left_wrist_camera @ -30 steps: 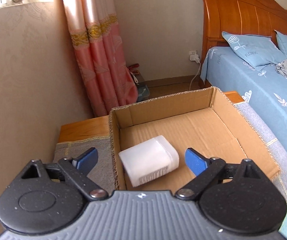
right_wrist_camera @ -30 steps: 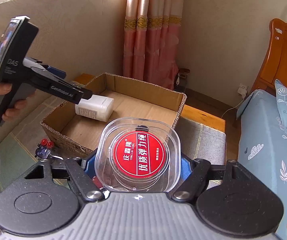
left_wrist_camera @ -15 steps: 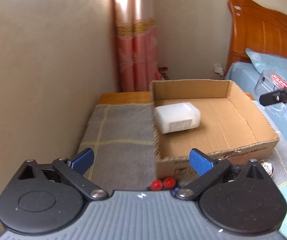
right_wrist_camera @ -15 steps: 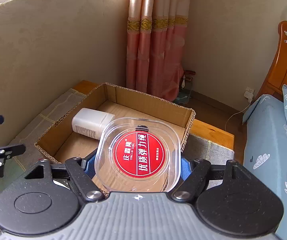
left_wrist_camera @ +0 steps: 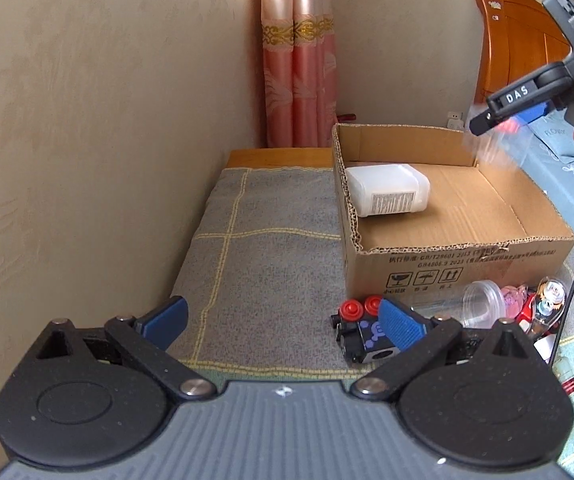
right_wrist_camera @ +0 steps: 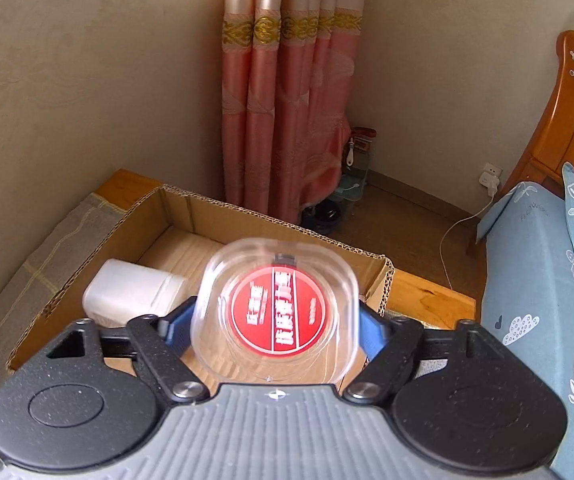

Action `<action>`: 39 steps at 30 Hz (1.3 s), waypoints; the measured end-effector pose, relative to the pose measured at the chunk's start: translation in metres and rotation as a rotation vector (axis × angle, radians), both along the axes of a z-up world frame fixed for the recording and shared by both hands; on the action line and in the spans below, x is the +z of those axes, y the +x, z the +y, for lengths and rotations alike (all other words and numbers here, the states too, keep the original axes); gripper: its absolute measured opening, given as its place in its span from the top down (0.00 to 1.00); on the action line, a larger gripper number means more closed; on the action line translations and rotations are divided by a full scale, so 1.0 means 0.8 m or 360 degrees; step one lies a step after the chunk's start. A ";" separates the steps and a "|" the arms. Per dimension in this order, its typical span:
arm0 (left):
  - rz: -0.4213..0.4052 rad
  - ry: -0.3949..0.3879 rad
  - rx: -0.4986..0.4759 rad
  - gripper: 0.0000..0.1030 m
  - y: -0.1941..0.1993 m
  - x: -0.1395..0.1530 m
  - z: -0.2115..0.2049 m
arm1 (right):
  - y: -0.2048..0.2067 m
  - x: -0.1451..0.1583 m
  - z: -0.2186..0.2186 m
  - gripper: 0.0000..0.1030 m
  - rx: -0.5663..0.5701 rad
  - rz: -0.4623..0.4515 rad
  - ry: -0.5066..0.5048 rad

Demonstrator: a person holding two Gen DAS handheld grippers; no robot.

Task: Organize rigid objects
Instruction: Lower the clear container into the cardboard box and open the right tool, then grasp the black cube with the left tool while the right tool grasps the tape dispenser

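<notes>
Over the cardboard box [right_wrist_camera: 191, 216], the right gripper [right_wrist_camera: 275, 322] had just been spreading its jaws, a blurred clear case [right_wrist_camera: 277, 312] with a red label between them, apparently let go. A white bottle [left_wrist_camera: 387, 190] lay inside. The left gripper [left_wrist_camera: 283, 318] hung wide and empty above the grey mat [left_wrist_camera: 271, 240].

Grey ribbed housing, black speckled round pivots, silver screws, blue ridged fingertips [left_wrist_camera: 401, 326]. White "DAS" lettering on the right gripper [left_wrist_camera: 499, 122]. Thin black cable trailing.
</notes>
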State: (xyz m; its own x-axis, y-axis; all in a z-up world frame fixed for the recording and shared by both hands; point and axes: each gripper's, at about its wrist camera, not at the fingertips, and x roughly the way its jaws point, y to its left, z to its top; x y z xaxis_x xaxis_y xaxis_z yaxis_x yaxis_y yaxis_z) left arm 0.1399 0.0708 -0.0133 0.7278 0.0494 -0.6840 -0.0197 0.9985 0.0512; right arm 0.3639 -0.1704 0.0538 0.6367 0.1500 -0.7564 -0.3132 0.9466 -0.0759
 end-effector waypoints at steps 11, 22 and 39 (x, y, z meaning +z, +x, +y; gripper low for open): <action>0.0025 -0.0014 -0.0061 0.02 -0.011 -0.003 -0.013 | -0.060 0.014 -0.014 0.00 0.0024 -0.0041 0.0057; 0.0035 0.0016 -0.0102 0.02 -0.026 -0.002 -0.028 | -0.149 0.005 -0.014 0.00 0.0075 -0.0074 0.0061; 0.0143 -0.0050 -0.0170 0.02 -0.006 -0.053 -0.020 | -0.287 -0.087 -0.032 0.00 -0.0241 -0.0165 0.0173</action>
State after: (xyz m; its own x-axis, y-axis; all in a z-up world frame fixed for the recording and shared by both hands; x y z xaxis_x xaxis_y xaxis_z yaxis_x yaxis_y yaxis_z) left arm 0.1349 0.0545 -0.0555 0.6636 -0.0475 -0.7466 0.0899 0.9958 0.0166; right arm 0.1343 -0.1959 -0.0155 0.7318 0.1238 -0.6702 -0.1628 0.9867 0.0046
